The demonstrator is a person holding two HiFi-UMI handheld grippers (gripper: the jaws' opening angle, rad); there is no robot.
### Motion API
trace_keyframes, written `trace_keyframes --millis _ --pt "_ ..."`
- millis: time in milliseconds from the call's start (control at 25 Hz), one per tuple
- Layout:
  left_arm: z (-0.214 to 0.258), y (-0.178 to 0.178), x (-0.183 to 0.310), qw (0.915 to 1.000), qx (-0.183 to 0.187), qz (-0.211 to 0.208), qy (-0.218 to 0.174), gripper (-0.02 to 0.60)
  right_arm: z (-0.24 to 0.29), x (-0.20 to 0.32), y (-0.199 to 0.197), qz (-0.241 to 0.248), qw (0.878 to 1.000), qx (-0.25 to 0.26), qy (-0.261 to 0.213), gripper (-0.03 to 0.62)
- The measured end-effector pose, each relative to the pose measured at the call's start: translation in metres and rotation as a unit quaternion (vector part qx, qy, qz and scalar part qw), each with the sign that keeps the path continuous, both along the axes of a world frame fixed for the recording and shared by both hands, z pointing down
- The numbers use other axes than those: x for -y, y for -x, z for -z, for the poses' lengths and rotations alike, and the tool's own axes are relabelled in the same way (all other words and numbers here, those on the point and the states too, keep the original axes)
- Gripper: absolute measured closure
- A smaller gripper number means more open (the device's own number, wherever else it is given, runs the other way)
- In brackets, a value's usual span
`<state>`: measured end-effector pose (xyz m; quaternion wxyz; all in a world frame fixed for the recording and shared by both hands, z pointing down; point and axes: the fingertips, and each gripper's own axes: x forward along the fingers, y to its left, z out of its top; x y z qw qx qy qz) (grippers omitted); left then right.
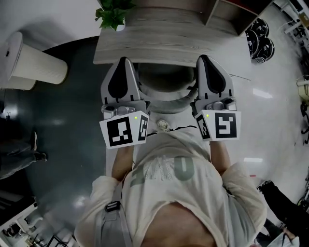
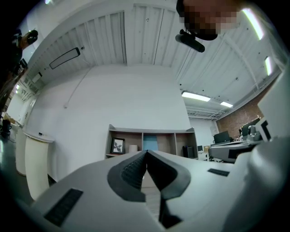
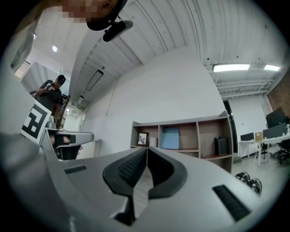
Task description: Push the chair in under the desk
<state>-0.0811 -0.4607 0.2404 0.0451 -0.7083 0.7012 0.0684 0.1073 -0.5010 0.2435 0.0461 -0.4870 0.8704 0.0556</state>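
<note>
Left gripper (image 1: 124, 60) and right gripper (image 1: 205, 58), jaws pressed together and empty, flank the chair (image 1: 164, 91) at the desk (image 1: 159, 46): likely blunt pushers, not clamps.

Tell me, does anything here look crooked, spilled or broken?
Nothing stands out. The chair sits square to the desk, partly under it. The plant sits on the desk's corner, and nothing is spilled. The left gripper and right gripper flank the chair evenly, jaws shut and empty.
</note>
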Motion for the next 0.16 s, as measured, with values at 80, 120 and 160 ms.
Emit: trace_keyframes --millis 80,120,160 --pt "0.0005 -0.0032 0.0014 1.0000 0.005 0.005 -0.001 0.566 0.0005 0.0030 -0.0021 0.003 1.000 -0.004 -0.005 0.571" --pt "0.0004 -0.0044 0.0023 0.9999 0.007 0.007 -0.002 0.566 0.0005 0.0049 -0.0029 0.004 1.000 -0.006 -0.008 0.571" --pt "0.0002 -0.0055 0.0032 0.9999 0.010 0.009 -0.003 0.566 0.0004 0.0068 -0.0037 0.004 1.000 -0.008 -0.011 0.571"
